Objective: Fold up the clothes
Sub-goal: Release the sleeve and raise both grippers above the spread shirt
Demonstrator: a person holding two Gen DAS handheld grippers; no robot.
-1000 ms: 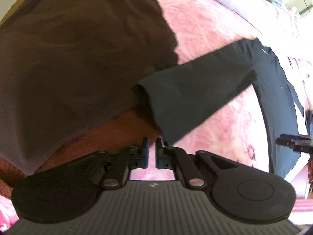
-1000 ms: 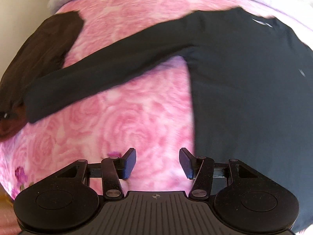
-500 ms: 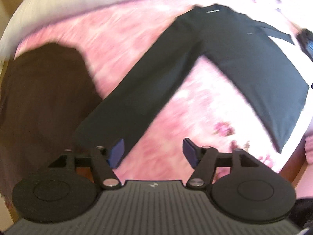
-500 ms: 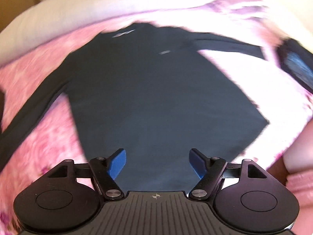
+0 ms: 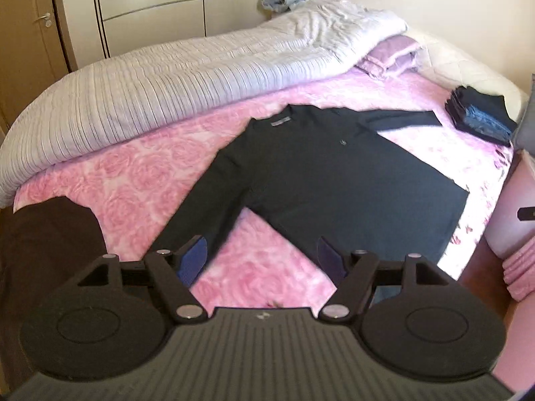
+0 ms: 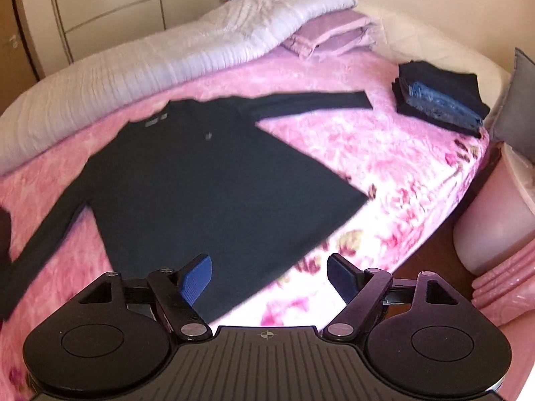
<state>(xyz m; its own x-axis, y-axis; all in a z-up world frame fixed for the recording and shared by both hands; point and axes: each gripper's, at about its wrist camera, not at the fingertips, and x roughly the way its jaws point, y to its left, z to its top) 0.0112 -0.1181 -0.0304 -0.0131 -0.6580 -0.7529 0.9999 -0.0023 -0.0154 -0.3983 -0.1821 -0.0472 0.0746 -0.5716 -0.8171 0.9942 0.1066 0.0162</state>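
A black long-sleeved shirt lies flat and spread out on the pink rose-patterned bedspread, sleeves out to both sides. It also shows in the right wrist view. My left gripper is open and empty, raised above the near sleeve and the shirt's lower hem. My right gripper is open and empty, raised over the shirt's bottom hem corner.
A stack of folded dark and blue clothes sits at the bed's far right. A brown garment lies at the near left. A rolled pale duvet and lilac pillows line the far side. A pink bin stands right of the bed.
My left gripper opened, let go of the sleeve end and pulled back and up. My right gripper also pulled back, so both views now take in the whole shirt.
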